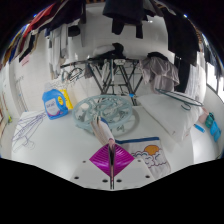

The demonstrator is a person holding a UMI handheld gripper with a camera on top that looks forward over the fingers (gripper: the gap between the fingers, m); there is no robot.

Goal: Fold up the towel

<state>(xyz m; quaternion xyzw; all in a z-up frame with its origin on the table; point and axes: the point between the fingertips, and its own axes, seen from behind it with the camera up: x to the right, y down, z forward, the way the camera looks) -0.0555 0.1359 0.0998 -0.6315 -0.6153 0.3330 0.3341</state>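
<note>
At 12 o'clock beyond the gripper (108, 166), fingers pressed together on nothing, lies the crumpled towel (104, 112) on the table (60, 140).

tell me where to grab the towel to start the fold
Probably the near edge of the towel, coming in low from the near side. It lies rumpled on the white table just ahead of the claw, and that edge is closest and looks slightly raised.
</note>
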